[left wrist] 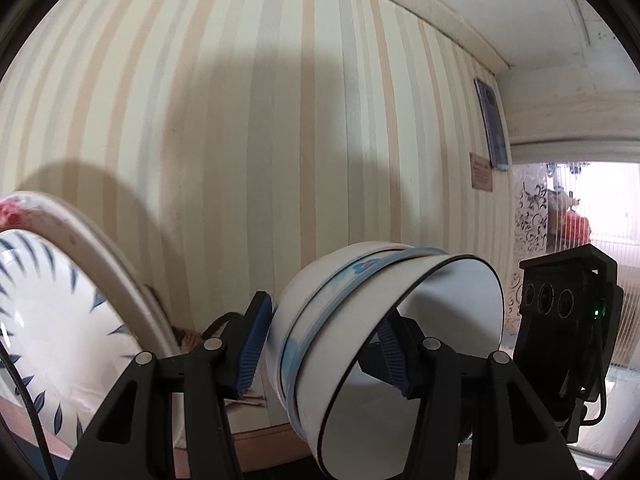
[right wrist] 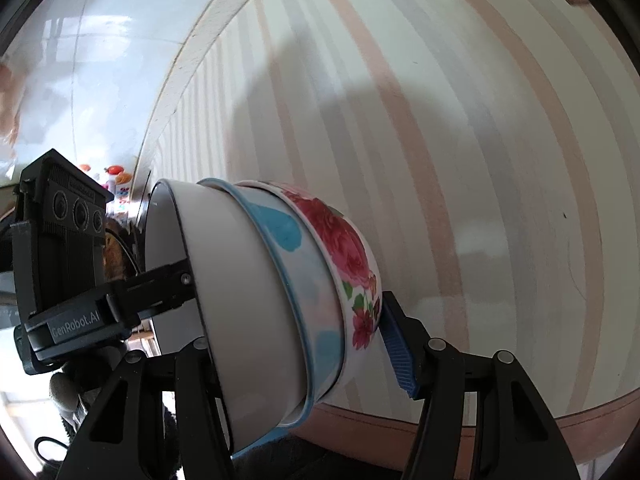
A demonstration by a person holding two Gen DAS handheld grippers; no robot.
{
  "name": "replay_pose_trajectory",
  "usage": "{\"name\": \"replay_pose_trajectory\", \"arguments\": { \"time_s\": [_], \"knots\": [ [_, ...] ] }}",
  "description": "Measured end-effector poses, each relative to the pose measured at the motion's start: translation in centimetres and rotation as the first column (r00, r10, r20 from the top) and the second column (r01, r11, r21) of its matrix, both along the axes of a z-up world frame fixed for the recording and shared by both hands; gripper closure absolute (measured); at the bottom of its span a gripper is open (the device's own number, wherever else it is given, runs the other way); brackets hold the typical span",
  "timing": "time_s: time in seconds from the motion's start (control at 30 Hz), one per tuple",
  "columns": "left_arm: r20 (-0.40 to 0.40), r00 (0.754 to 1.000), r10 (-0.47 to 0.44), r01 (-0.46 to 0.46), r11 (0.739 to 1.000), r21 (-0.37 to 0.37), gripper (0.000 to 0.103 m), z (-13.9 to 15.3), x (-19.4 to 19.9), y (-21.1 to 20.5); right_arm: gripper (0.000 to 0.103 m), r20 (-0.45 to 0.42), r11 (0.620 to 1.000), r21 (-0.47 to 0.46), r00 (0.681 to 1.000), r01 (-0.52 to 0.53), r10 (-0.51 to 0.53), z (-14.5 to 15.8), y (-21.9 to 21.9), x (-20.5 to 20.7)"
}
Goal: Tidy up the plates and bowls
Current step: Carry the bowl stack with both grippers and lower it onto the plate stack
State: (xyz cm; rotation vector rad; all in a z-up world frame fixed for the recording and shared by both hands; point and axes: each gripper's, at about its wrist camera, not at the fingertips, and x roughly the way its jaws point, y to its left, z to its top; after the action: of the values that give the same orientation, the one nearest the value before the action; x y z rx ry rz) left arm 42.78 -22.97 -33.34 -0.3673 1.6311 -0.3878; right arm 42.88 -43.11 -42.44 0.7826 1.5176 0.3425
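Both claws grip nested bowl stack btwn pads.

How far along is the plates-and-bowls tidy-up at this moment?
Done: three bowls are nested into one stack. In hand: the stack is tilted on its side in the air, with the left claw shut on the rim of the innermost bowl and the right claw around the stack. Left: setting it down; plates stand at the left edge, their final placing unclear.
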Motion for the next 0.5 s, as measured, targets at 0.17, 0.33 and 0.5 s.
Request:
{"name": "replay_pose_trajectory", "arguments": {
  "time_s": [0.17,0.33,0.5],
  "knots": [
    [0.026,0.999,0.025,-0.025,1.000,0.004,0.054,2.1,-0.1,2.1,0.042,0.015,0.999,0.013,0.999,-0.033,0.033,1.8,1.2,0.7],
    [0.039,0.998,0.045,-0.045,0.999,0.000,0.053,3.5,-0.3,5.4,0.042,0.031,0.998,0.010,0.997,-0.068,0.068,3.6,3.7,1.9],
    [0.055,0.998,0.037,-0.038,0.999,0.015,0.053,4.4,-0.3,9.3,0.042,0.044,0.996,0.018,0.995,-0.086,0.085,5.3,7.6,2.3]
  ]
}}
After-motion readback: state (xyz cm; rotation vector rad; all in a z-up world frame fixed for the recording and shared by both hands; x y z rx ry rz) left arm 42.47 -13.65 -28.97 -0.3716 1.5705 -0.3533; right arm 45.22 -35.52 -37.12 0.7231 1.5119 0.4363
